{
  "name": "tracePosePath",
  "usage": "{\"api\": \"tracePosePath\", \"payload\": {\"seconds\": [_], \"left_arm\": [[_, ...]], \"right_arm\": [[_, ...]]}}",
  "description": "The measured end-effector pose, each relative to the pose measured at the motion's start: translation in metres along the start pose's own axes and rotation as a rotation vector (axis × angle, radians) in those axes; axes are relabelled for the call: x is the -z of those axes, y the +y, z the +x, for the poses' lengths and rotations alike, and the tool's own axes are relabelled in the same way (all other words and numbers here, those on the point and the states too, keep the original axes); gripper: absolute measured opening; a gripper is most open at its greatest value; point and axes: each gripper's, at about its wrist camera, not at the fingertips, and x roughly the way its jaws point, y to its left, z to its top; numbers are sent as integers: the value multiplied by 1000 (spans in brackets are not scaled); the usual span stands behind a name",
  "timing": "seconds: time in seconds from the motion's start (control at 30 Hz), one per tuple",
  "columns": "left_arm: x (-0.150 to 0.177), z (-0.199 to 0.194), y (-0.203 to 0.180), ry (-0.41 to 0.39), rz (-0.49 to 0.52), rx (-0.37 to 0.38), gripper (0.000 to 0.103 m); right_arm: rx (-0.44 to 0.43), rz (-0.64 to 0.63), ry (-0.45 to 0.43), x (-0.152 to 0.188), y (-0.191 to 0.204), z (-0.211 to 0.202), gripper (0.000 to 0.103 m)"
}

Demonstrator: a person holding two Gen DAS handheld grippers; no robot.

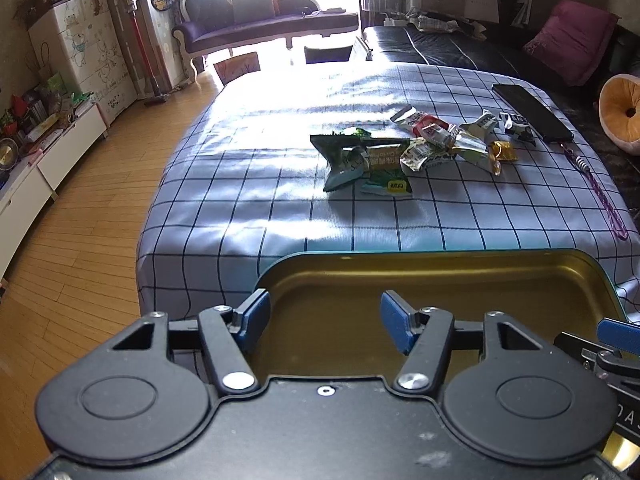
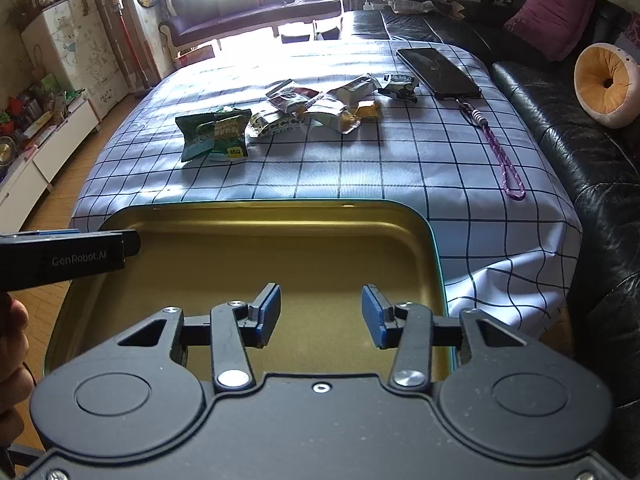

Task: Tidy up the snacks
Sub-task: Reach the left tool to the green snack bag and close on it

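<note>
A gold metal tin point(image 1: 460, 276) point(image 2: 280, 236) with a teal rim sits empty at the near edge of the checked tablecloth point(image 1: 248, 208) point(image 2: 360, 168). Several snack packets lie mid-table: green bags point(image 1: 360, 160) point(image 2: 216, 136), white and red packets point(image 1: 432, 132) point(image 2: 316, 104) and a gold wrapper point(image 1: 502, 152) point(image 2: 368, 110). My left gripper point(image 1: 324, 322) is open over the tin's near left part. My right gripper point(image 2: 320, 316) is open over the tin's near right part; one blue pad shows in the left wrist view point(image 1: 618, 334). Both are empty.
A black phone point(image 1: 532, 110) point(image 2: 438, 72) with a purple lanyard point(image 1: 596, 192) point(image 2: 504, 152) lies at the table's right. A black leather sofa point(image 2: 568, 128) with cushions runs along the right. Wood floor point(image 1: 80, 240), cabinets and a chaise are at the left and back.
</note>
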Motion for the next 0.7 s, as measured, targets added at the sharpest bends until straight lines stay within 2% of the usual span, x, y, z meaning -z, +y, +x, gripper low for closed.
{"api": "tracePosePath", "payload": {"seconds": [0.13,0.37,0.6,0.7], "left_arm": [[-17,11,1,-34,21,-2,64],[-54,43,4,-48,43,37,65],[-84,89,7,-45,72,37,65],[-91,108,8,-20,85,68,65]], "right_arm": [[5,-19,-31,-13,-2,3,53],[-11,10,-104,-42,-14,12,52],[-19,-17,-99,-65,-19,33,52],[-5,-46,-108,-72,-19,40,52]]}}
